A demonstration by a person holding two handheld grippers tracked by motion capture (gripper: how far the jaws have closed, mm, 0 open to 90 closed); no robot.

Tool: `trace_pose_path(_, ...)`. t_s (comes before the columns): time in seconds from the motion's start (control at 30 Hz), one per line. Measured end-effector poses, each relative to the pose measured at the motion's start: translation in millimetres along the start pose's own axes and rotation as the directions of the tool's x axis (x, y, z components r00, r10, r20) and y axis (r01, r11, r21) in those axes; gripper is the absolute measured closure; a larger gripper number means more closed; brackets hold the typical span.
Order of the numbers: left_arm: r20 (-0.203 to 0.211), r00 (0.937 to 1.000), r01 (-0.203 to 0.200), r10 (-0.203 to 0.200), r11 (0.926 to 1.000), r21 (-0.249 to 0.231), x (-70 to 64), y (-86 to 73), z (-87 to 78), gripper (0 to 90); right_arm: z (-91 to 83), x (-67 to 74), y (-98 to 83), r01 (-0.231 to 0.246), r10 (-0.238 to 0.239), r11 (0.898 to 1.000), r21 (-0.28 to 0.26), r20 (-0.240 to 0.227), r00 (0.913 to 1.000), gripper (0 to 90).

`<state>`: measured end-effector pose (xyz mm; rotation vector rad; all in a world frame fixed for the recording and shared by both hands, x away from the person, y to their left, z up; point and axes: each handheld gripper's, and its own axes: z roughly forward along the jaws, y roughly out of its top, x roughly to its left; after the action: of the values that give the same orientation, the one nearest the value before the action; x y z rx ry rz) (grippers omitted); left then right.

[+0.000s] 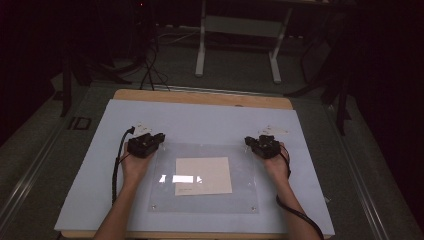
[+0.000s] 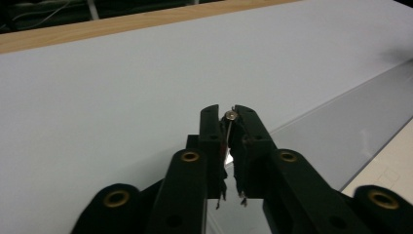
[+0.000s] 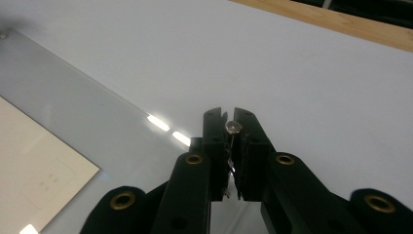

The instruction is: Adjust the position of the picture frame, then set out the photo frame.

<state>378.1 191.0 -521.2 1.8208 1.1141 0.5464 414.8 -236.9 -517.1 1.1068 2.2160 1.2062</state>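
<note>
Holding both claws low over the bench (image 1: 200,98), I have one at each far corner of the clear acrylic sheet (image 1: 245,170) that lies on the pale blue-white board (image 1: 100,190). My left claw (image 1: 150,140) sits at the far left corner, my right claw (image 1: 257,143) at the far right one. Under the sheet, near its middle, lies a cream paper card (image 1: 203,175) with faint print on it.

In the left gripper view my left claw (image 2: 227,118) is clenched, its jaws almost touching, and a small silver screw (image 2: 231,116) is pinched at the tips with its head up. In the right gripper view my right claw (image 3: 228,121) is clenched the same way on a second small screw (image 3: 233,127). Small fasteners show at the sheet's two near corners (image 1: 154,206), so I judge these two screws are meant for the far corners; I cannot make out holes there.

The grip on each screw is slight, on a thin shaft between flat pads. If I tilt a claw or bump the sheet's edge, a screw could twist out, fall and roll across the smooth board. If I ease one claw before the tip is seated, the screw could topple. Pressing down off-centre could also shift the sheet and slide the card beneath it.
</note>
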Motion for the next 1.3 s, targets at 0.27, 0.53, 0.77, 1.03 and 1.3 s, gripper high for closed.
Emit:
trace_pose_path(0.27,0.014,0.9997,0.018,-0.018,0.9995,-0.024,1.9,-3.4,1.2,84.2,0.3,0.1,-0.4,-0.014,0.014,1.0,-0.004,-0.001,0.9999,85.1)
trace_pose_path(0.53,0.038,0.9979,0.054,-0.053,0.9982,-0.026,5.3,-4.0,1.6,83.9,0.6,-0.3,-0.5,-0.028,0.028,1.0,-0.003,-0.003,0.9996,85.1)
trace_pose_path(0.77,0.065,0.9945,0.083,-0.082,0.9964,-0.016,9.1,-4.0,1.7,83.1,0.6,-3.0,1.0,-0.048,0.048,0.999,0.012,-0.022,0.9986,84.9)
trace_pose_path(1.03,0.087,0.9925,0.083,-0.086,0.996,0.033,13.3,2.8,3.4,83.2,1.4,-7.2,3.6,-0.094,0.096,0.995,0.034,-0.05,0.9941,84.2)
trace_pose_path(1.3,0.109,0.9867,0.112,-0.12,0.9903,0.083,19.8,10.0,7.8,83.5,5.3,-12.9,7.0,-0.147,0.15,0.988,0.05,-0.068,0.9863,84.0)
